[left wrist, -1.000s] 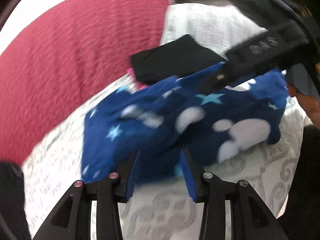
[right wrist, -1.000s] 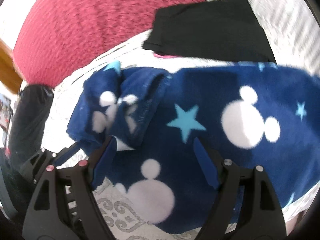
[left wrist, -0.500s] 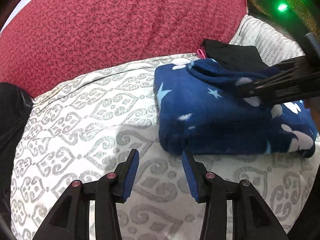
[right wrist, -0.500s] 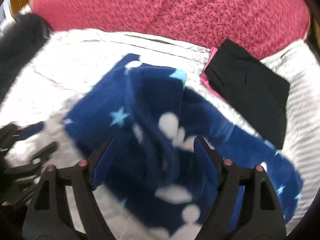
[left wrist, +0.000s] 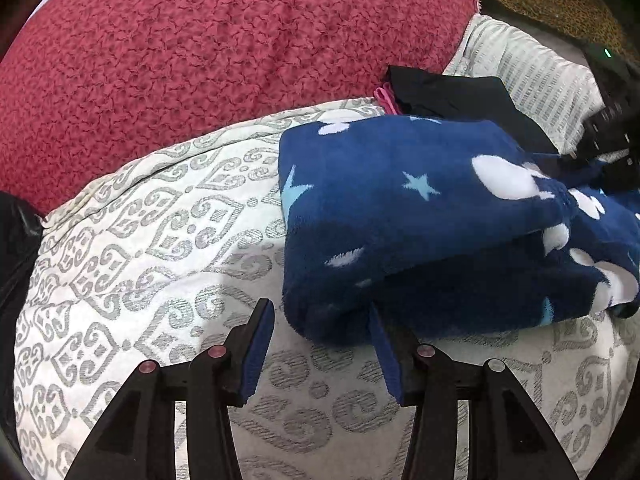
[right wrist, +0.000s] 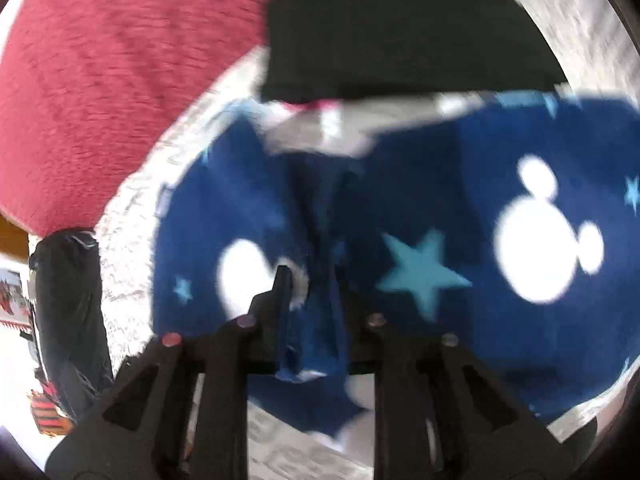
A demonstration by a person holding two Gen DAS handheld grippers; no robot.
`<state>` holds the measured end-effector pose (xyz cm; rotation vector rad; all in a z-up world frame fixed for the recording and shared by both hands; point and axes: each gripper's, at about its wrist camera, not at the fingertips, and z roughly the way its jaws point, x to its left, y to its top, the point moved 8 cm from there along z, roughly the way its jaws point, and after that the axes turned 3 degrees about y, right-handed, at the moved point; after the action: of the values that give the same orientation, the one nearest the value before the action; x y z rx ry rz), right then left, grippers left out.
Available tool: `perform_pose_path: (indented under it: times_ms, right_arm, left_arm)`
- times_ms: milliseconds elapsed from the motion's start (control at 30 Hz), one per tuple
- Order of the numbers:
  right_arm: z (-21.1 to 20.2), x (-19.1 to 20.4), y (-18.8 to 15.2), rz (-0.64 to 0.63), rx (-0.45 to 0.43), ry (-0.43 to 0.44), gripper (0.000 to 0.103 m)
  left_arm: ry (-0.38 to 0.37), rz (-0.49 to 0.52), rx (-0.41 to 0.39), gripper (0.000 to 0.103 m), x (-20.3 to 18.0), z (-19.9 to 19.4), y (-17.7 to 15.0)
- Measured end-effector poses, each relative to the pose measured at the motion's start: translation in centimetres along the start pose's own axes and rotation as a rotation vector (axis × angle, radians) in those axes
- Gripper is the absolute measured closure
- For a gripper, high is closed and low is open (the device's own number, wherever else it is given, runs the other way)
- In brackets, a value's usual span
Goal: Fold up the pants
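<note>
The blue fleece pants with white mouse heads and stars lie folded over on the patterned white bedspread. My left gripper is open and empty, its tips at the near left corner of the fold. My right gripper is shut on a bunched ridge of the pants; this view is blurred. The right gripper also shows in the left wrist view, at the pants' far right.
A red textured cushion fills the back left. Folded black garments over something pink lie just behind the pants, beside a striped pillow. A black object sits at the left edge.
The left gripper let go of the pants and drew back to the fold's near corner. The right gripper, open before, closed on a bunch of the fabric.
</note>
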<state>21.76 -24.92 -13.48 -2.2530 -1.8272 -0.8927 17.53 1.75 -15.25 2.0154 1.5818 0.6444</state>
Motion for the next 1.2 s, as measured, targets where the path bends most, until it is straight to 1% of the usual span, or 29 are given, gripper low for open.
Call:
perform_pose_path:
  times_ms: [33, 67, 100, 167, 267, 333, 400, 433, 500, 567, 633, 767, 833, 967, 1100, 1200]
  right_arm:
    - [-0.1, -0.6, -0.2, 0.003, -0.003, -0.011, 0.078]
    - [-0.3, -1.4, -0.5, 0.003, -0.002, -0.035, 0.071]
    - [-0.3, -1.8, -0.9, -0.001, 0.007, -0.031, 0.058]
    - [-0.2, -1.8, -1.5, 0.002, 0.028, 0.028, 0.043]
    - [0.4, -1.3, -2.6, 0.010, 0.075, 0.120, 0.042]
    - [1.2, -1.0, -3.1, 0.021, 0.115, 0.180, 0.038]
    - [2.4, -0.7, -3.6, 0.070, 0.164, 0.255, 0.036]
    - [2.6, -0.5, -3.6, 0.086, 0.173, 0.277, 0.035]
    - [3.2, 0.1, -3.4, 0.109, 0.177, 0.335, 0.024]
    - [3.5, 0.6, -3.0, 0.128, 0.174, 0.366, 0.020]
    - [4.0, 1.2, -2.6, 0.141, 0.173, 0.367, 0.019]
    - [4.4, 2.8, -2.4, 0.130, 0.195, 0.363, 0.019]
    - [3.7, 2.9, -2.8, 0.117, 0.211, 0.383, 0.019]
    - [2.7, 2.5, -2.4, 0.130, 0.197, 0.422, 0.019]
    - [3.7, 2.7, -2.1, 0.193, 0.236, 0.485, 0.018]
    - [4.2, 3.7, -2.0, 0.179, 0.247, 0.482, 0.017]
  left_arm:
    - [0.003, -0.001, 0.003, 0.052, 0.1, 0.0, -0.1]
    - [0.005, -0.003, 0.006, 0.052, 0.1, 0.2, -0.1]
    - [0.007, -0.005, 0.008, 0.052, 0.1, 0.1, -0.1]
    - [0.009, -0.010, 0.012, 0.052, 0.2, 0.1, -0.2]
    - [0.010, -0.021, 0.014, 0.052, 0.4, 0.2, -0.2]
    - [0.017, -0.031, 0.014, 0.052, 0.6, 0.3, -0.2]
    - [0.028, -0.046, 0.014, 0.052, 1.1, 0.3, -0.2]
    - [0.036, -0.057, 0.017, 0.052, 1.4, 0.4, -0.2]
    - [0.021, -0.084, 0.028, 0.052, 1.9, 0.6, -0.3]
    - [-0.005, -0.117, 0.036, 0.052, 2.3, 0.8, -0.4]
    - [-0.015, -0.128, 0.040, 0.052, 2.5, 0.9, -0.4]
    - [-0.015, -0.109, 0.033, 0.052, 2.3, 1.0, -0.3]
    - [-0.022, -0.109, 0.032, 0.052, 2.3, 1.0, -0.4]
    - [-0.037, -0.129, 0.037, 0.052, 2.3, 1.3, -0.3]
    - [-0.035, -0.128, 0.039, 0.052, 2.2, 1.4, -0.3]
    - [-0.038, -0.122, 0.041, 0.052, 2.3, 1.4, -0.2]
